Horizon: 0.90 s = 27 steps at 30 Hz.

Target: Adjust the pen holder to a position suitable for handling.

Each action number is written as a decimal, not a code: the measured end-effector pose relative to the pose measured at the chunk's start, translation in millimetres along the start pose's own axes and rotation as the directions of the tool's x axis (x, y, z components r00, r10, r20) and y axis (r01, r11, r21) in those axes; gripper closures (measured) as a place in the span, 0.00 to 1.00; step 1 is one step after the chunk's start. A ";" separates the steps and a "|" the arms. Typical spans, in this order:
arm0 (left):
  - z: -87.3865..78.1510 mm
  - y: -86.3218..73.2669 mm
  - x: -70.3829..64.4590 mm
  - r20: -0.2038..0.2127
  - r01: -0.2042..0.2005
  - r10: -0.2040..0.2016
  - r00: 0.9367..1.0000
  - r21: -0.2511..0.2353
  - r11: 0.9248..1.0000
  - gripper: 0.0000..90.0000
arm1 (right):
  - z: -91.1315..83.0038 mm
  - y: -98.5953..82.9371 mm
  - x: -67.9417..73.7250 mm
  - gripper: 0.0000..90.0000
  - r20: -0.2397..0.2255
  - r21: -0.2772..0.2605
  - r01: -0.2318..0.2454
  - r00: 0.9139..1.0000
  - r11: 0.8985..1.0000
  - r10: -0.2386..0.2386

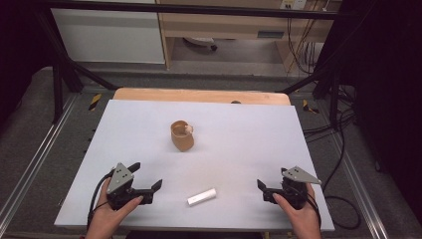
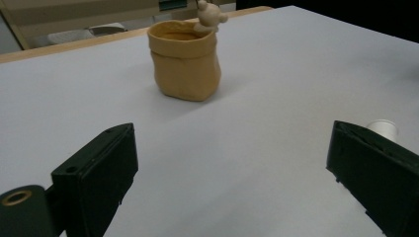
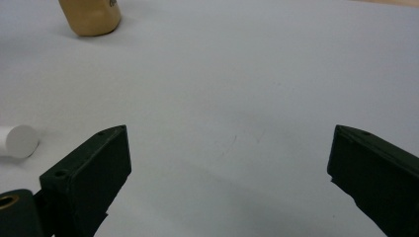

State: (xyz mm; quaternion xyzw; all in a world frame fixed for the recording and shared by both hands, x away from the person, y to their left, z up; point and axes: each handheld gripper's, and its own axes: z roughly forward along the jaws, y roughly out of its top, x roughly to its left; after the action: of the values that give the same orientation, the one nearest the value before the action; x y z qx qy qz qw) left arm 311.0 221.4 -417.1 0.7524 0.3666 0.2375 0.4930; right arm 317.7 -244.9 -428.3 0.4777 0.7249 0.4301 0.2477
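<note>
Soft tan pouch-shaped pot mid-table, rolled rim; smooth white cylinder lying near front edge — between left gripper and right gripper, both jaws spread, empty.

Table: pale grey-white top, bare wood strip along far edge. Black metal frame around it, diagonal struts both sides. Floor grey carpet, metal rails running left and right of the table. White cabinet back left, light wood shelving behind. Black cables on the right, dark there.
</note>
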 end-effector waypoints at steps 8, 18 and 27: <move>16.3 1.7 -20.7 0.086 -0.029 0.027 0.996 0.032 0.999 0.06 | 6.1 -0.4 1.0 0.04 0.013 0.040 0.010 1.000 0.999 -0.010; 45.1 5.2 -43.6 0.167 -0.079 0.065 0.984 0.077 0.994 0.07 | 9.1 -1.3 3.2 0.05 0.012 0.067 0.019 1.000 0.998 -0.019; 47.8 -4.2 -60.2 0.236 -0.158 0.124 0.964 0.129 0.979 0.08 | 11.0 -1.6 4.2 0.05 0.011 0.092 0.030 0.999 0.995 -0.031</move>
State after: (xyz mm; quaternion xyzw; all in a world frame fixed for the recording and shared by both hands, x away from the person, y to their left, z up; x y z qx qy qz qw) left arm 306.8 148.0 -439.9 0.8331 0.2698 0.1570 0.4567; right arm 323.6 -237.1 -435.0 0.4802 0.7495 0.3895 0.2365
